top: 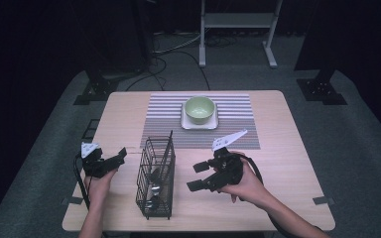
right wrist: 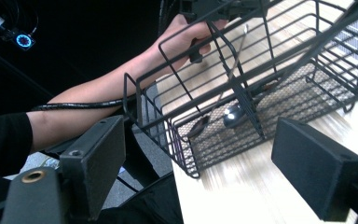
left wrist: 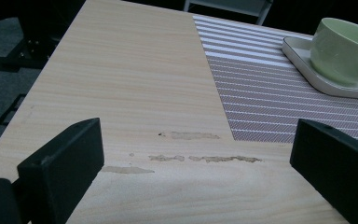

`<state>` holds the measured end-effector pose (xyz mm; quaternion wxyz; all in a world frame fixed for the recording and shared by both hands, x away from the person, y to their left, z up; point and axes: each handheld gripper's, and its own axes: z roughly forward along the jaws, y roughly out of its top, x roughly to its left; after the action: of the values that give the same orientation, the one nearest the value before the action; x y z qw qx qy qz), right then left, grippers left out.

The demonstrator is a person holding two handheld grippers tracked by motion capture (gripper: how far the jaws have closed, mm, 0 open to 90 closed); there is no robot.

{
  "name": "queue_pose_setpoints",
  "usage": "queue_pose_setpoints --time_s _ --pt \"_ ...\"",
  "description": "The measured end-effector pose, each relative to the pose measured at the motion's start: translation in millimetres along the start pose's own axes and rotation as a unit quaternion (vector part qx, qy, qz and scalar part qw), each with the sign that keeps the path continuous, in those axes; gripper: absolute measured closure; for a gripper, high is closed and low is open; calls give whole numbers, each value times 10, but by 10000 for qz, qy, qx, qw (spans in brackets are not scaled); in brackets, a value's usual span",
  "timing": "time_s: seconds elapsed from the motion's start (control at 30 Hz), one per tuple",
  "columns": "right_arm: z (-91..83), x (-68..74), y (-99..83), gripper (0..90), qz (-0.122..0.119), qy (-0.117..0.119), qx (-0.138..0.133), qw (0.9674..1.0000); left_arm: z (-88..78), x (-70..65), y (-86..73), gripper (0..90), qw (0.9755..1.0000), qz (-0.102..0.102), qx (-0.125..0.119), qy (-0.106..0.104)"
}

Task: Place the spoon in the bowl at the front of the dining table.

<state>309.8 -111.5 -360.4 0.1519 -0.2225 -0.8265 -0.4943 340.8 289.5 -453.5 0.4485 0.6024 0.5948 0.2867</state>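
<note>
Nearest the person, a black wire basket stands on the surface between both hands, its long axis running away from them, with spoons lying inside. Right gripper, jaws spread and empty, points at the basket's side and looks the nearer one to reach in. Left gripper hovers released too. Farther off, a green bowl sits on a striped mat.

The room is dark, and light from above falls on the table, so the wood looks bright. The floor fades to black at the edges. Shadows are soft. The basket looks a bit smeared in the right gripper view.
</note>
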Motion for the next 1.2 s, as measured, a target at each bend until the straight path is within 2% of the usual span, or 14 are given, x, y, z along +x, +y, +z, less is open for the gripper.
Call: queue_pose_setpoints --time_s 0.27,0.67,1.2 --pt "83 19 157 182 -122 -44 88 9999 -1 4 1 16 10000 -4 -2 -9" --pt "199 -1 306 184 -102 -43 183 9998 -4 8 3 16 10000 -6 -4 4" --pt "348 -60 400 228 -4 -47 252 9997 -11 10 7 16 10000 23 -23 22"
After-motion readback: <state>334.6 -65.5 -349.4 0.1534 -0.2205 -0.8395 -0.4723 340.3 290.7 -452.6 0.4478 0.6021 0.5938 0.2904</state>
